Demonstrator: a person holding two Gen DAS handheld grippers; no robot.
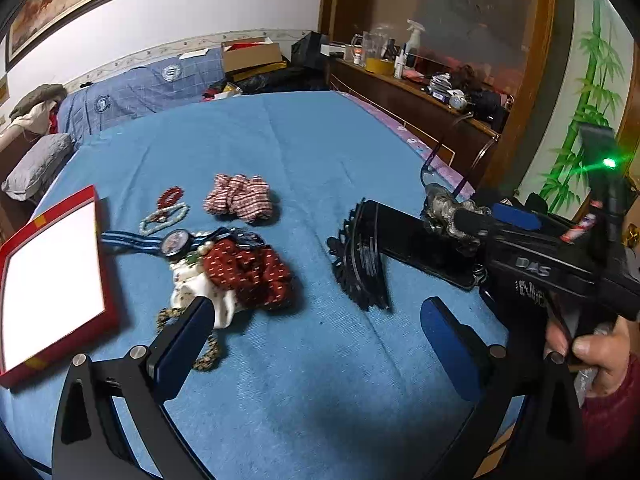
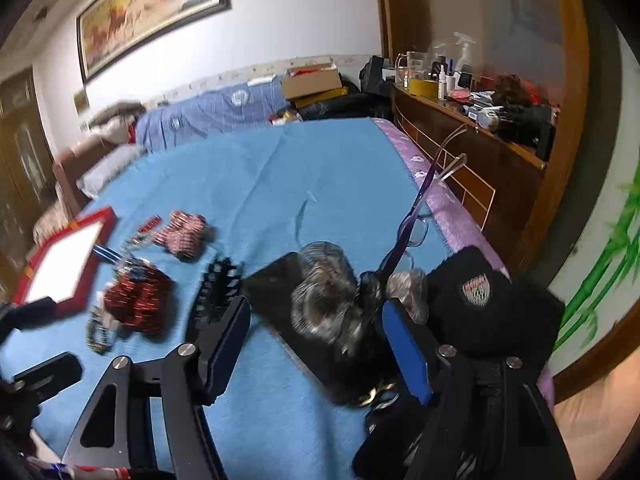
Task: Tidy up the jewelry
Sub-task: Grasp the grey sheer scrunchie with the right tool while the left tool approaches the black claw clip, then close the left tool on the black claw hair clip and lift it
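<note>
Item list, jewellery sorting on blue bedspread

- Left gripper: jaws spread wide, nothing between the pads, held over bare bedspread near the front edge
- Right gripper: jaws apart, straddling a grey furry hair tie; right pad close beside the fur, left pad clear of it, no clamping visible; gripped at the handle by a hand
- Red box: white interior, far left of the bed, tilted, nothing seen inside
- Red bead bracelet and pale bead bracelet: just beside each other, right of the box
- Checked red-and-white scrunchie: right of the bracelets, apart from them
- Watch: striped blue strap, resting against a dark red scrunchie
- White cloth: partly under the dark red scrunchie
- Braided cord: trailing out from under the white cloth, beside the left finger
- Black toothed hair clip: mid-bed, touching a flat black case
- Grey furry hair tie: lying on the flat black case
- Purple-framed glasses: just behind the furry tie, arms raised
- Black knitted cap: badge on front, right edge of the bed
</note>
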